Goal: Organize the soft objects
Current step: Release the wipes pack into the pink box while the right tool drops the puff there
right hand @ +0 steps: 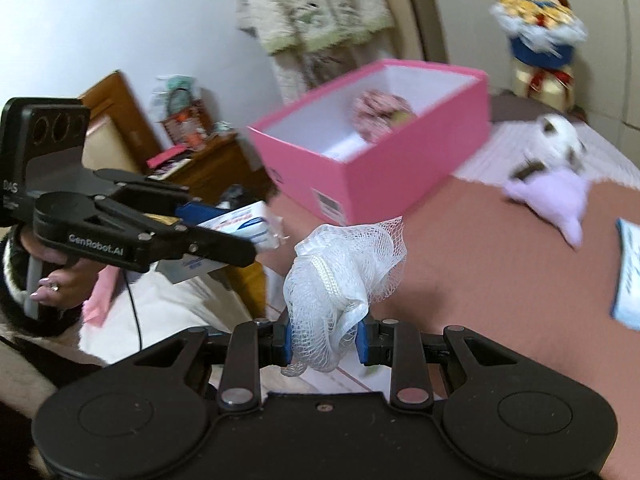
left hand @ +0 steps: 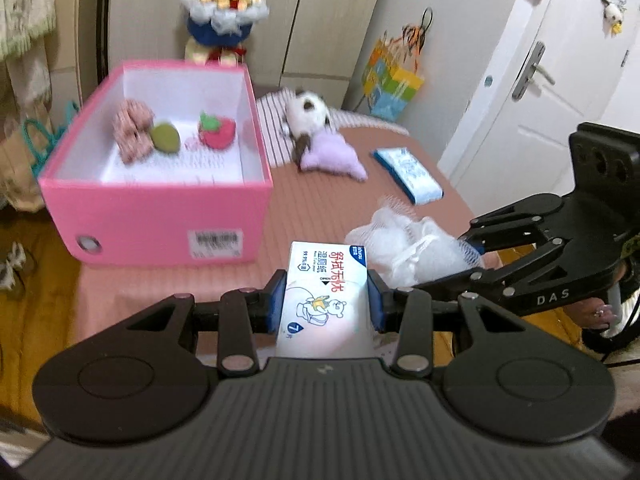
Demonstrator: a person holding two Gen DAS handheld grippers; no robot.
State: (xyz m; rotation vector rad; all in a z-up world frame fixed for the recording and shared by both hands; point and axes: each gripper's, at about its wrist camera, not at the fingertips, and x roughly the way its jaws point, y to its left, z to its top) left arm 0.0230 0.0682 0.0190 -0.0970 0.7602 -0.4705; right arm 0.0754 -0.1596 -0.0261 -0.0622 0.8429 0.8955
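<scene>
Three soft toys lie in the pink box (left hand: 160,196); left gripper (left hand: 326,302) clamps a tissue pack (left hand: 324,292), right gripper (right hand: 324,340) a mesh sponge (right hand: 340,276); beside the box, plush toys (left hand: 320,136) and another pack (left hand: 408,174) wait

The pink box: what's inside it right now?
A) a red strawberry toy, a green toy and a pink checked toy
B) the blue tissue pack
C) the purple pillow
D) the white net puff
A: in the left wrist view the pink box holds the red strawberry toy, the green toy and the pink checked toy; nothing else shows inside.
</scene>
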